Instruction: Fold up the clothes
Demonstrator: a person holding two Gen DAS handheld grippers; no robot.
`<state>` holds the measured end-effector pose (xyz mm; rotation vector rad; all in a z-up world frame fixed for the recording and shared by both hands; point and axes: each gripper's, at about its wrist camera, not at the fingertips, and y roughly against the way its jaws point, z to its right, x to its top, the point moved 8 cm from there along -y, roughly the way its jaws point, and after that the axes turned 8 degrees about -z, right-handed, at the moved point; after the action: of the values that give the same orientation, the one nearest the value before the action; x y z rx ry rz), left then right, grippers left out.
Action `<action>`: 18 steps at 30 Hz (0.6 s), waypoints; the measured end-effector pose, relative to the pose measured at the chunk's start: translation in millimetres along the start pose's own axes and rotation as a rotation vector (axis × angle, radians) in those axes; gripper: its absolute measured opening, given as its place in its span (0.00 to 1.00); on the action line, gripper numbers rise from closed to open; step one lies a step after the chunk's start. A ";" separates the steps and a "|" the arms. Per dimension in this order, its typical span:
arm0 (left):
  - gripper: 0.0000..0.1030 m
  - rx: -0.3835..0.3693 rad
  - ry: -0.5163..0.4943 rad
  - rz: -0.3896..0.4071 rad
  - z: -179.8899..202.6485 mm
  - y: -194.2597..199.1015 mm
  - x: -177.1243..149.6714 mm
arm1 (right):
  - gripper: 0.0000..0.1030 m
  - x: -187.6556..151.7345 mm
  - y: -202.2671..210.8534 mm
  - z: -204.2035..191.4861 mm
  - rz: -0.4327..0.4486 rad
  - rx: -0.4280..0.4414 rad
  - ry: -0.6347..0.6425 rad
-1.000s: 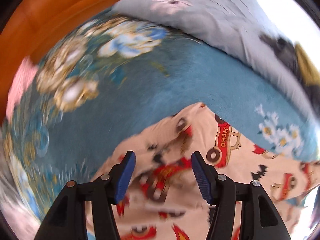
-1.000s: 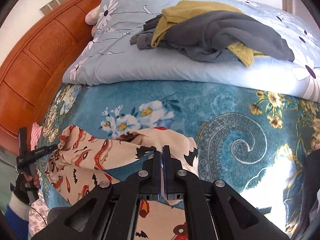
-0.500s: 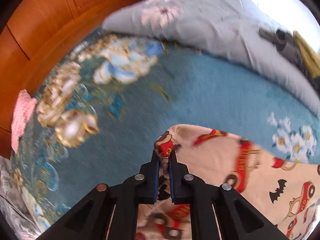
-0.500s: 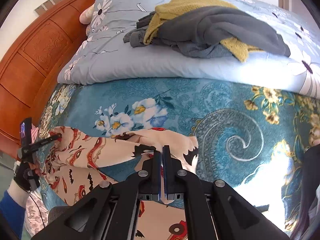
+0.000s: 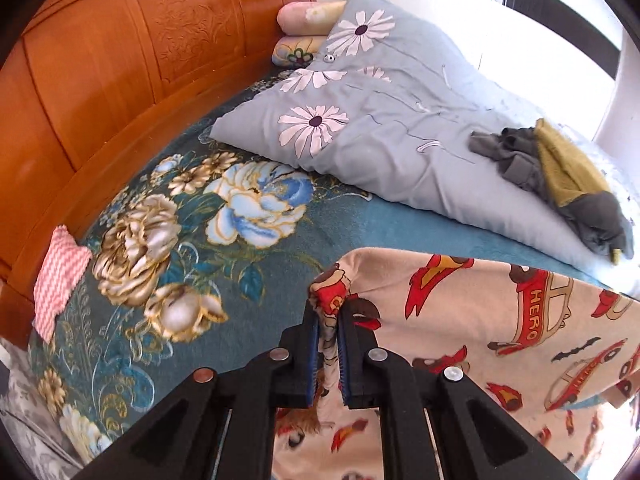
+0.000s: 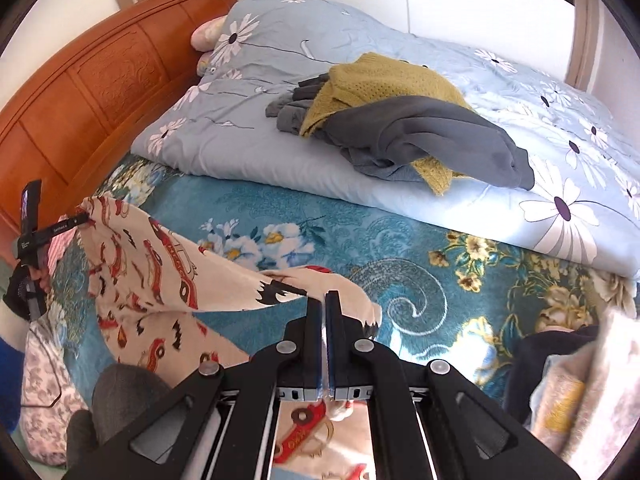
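Pyjama cloth (image 5: 480, 328) hangs between my jaws: left gripper (image 5: 328, 320) clamped on one corner, right gripper (image 6: 323, 300) apparently pinching the other above the bed (image 6: 400, 240).

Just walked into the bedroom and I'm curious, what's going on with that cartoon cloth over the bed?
A person is folding clothes with a gripper in each hand. The left gripper is shut on one corner of the car-print garment, and the right gripper is shut on another part of its edge. The cloth hangs stretched between them above the teal blanket. A grey and mustard clothes pile waits on the pale blue quilt behind.
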<state>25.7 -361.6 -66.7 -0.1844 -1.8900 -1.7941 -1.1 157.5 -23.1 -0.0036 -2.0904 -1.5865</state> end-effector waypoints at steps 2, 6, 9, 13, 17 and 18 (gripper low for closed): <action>0.09 -0.001 -0.012 -0.004 -5.1 8.0 -7.3 | 0.01 -4.3 16.7 -4.7 -0.008 0.033 0.015; 0.09 0.040 -0.017 -0.060 -10.9 -21.1 1.1 | 0.01 8.5 -1.7 -10.7 -0.067 0.016 0.111; 0.09 0.047 0.028 -0.134 -10.9 -63.1 12.9 | 0.01 29.9 -69.5 3.4 -0.151 -0.027 0.090; 0.09 0.094 0.075 -0.197 -13.2 -99.7 20.8 | 0.01 56.7 -132.0 41.6 -0.166 -0.107 -0.048; 0.13 0.088 0.177 -0.248 -28.5 -121.7 21.3 | 0.01 61.5 -144.6 71.9 -0.158 -0.056 -0.239; 0.13 0.069 0.197 -0.244 -30.0 -122.9 20.3 | 0.01 57.5 -139.5 71.1 -0.150 -0.040 -0.231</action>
<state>-37.7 -409.4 -167.3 0.2498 -1.8925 -1.8228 -120.9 160.3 -139.0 -0.0468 -2.2798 -1.7908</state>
